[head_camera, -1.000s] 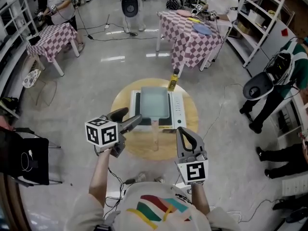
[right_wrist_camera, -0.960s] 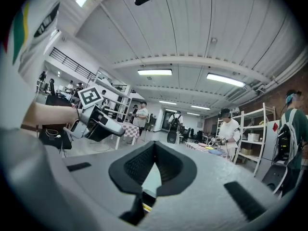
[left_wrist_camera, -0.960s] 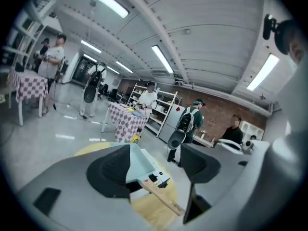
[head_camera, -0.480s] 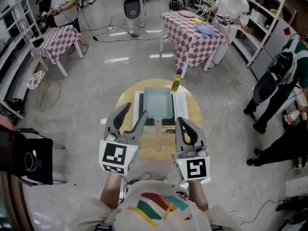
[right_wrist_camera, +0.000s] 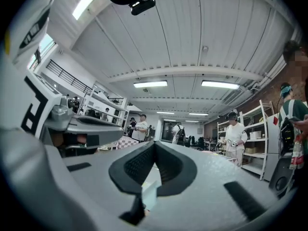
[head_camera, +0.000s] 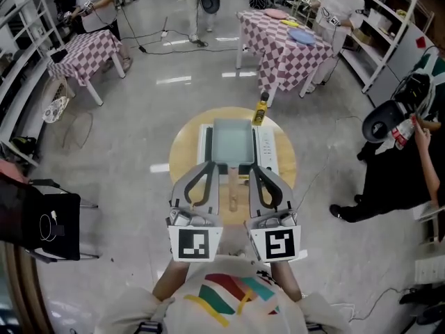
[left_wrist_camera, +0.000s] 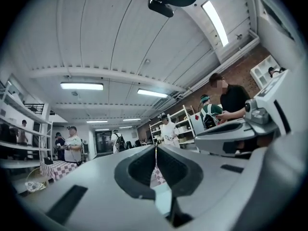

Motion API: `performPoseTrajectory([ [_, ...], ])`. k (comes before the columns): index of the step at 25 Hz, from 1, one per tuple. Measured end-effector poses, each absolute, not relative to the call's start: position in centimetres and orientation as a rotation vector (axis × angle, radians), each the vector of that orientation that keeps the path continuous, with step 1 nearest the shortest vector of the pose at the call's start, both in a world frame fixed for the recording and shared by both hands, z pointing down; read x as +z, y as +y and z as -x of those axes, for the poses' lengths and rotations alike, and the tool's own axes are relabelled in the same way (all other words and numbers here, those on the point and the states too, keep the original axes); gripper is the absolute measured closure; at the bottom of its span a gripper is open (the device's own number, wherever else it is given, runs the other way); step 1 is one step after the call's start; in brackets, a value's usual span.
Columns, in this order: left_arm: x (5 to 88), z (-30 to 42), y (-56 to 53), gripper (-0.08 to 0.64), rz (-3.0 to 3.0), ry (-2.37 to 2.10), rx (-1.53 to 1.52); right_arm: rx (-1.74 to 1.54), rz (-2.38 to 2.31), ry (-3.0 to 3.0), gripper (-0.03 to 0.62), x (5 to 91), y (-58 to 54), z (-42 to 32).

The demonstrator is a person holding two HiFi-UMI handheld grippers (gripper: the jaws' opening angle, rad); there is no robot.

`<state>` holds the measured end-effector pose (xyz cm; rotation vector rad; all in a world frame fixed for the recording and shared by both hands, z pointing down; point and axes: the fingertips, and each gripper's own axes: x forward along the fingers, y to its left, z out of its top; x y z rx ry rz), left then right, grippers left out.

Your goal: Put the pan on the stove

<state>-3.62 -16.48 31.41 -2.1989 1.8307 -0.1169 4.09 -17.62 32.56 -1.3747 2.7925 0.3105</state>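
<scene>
One yellow bottle (head_camera: 261, 109) beside pan (head_camera: 232, 142)

Pan (head_camera: 232, 142): one
Stove (head_camera: 268, 152): one
Yellow bottle (head_camera: 261, 109): one
Round worktop (head_camera: 182, 145): one
Tongs: two, left tongs (head_camera: 208, 165) and right tongs (head_camera: 254, 168)
Marker cubes (head_camera: 194, 243) (head_camera: 275, 244): two
Checked worktops (head_camera: 78, 49) (head_camera: 281, 42): two

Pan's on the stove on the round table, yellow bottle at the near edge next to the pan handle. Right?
Not quite. The yellow bottle stands at the far edge of the round table, beyond the pan, away from its handle; the head view shows this. The pan does sit on the stove.
</scene>
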Motion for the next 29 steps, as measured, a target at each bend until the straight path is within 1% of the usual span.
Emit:
performPoseTrajectory([
  [4,32.2,2.5,-16.0,0.551,2.219,1.811,-0.061,0.303,1.340,2.829,0.594,33.1,-17.1,-3.4],
  [9,33.1,2.2,-16.2,0.551,2.281,1.843,-0.025,0.338,1.407,2.839,0.594,34.0,-16.9,-3.3],
  [14,33.2,1.8,-16.7,0.554,2.275,1.820,-0.071,0.279,1.404,2.833,0.594,34.1,-17.4,-3.8],
  [20,33.7,2.5,-16.4,0.554,2.317,1.861,-0.007,0.244,1.399,2.855,0.594,34.8,-17.2,-3.4],
  [29,33.6,2.6,-16.9,0.552,2.326,1.894,-0.038,0.216,1.399,2.869,0.594,34.4,-17.3,-3.6],
])
